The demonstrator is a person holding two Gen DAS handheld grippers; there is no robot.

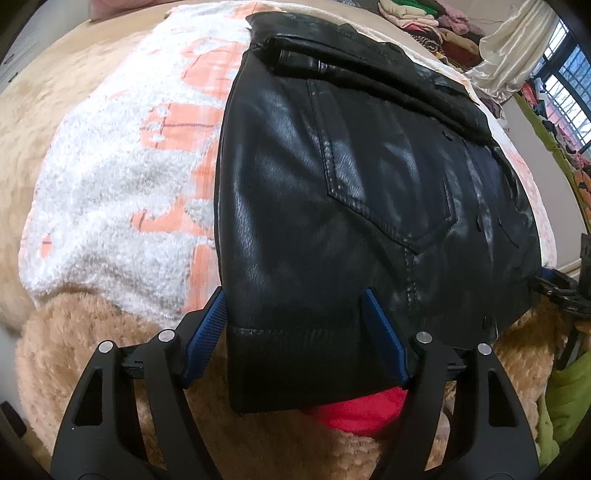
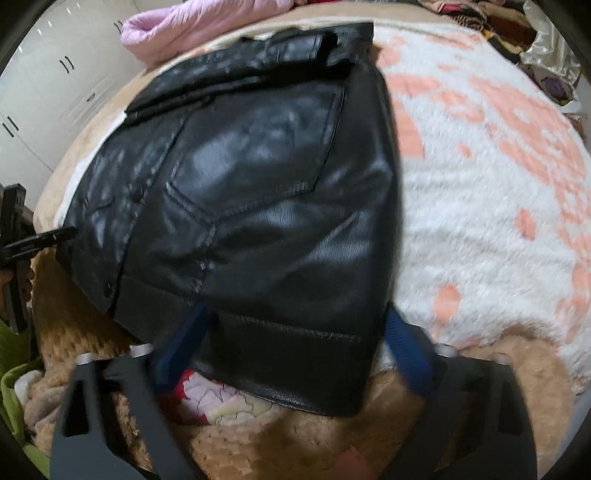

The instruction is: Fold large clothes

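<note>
A big black leather jacket (image 1: 369, 177) lies flat on a fluffy white and orange blanket (image 1: 110, 206). The blanket is spread over a fuzzy tan cover (image 1: 92, 332) on a bed. The jacket has a stitched pocket (image 1: 388, 192) on the front and small dark snaps down the middle. Its near edge, a wide band, hangs over the near side of the blanket and onto the tan cover.

The left gripper (image 1: 295, 332) is at the near left corner of the jacket. Its two blue fingers (image 1: 384, 339) stand one on each side of that corner, and the jacket's band sits between them. The jaws are partly open. The fingers look very close to the leather, but I cannot tell if they squeeze it.

The right gripper (image 2: 295, 350) is at the near right corner of the jacket. Its blue fingers (image 2: 410, 350) also stand on each side of the band. The jaws are wide, and the right finger stands just apart from the jacket's edge. This picture is a bit blurry.

Something red (image 1: 362, 413) peeks out from under the jacket's near edge. In the right view it shows a pale flower print. A pink puffy thing (image 2: 207, 22) lies at the far side of the bed. A pile of clothes (image 1: 436, 22) sits far off, near a window (image 1: 569, 77).
</note>
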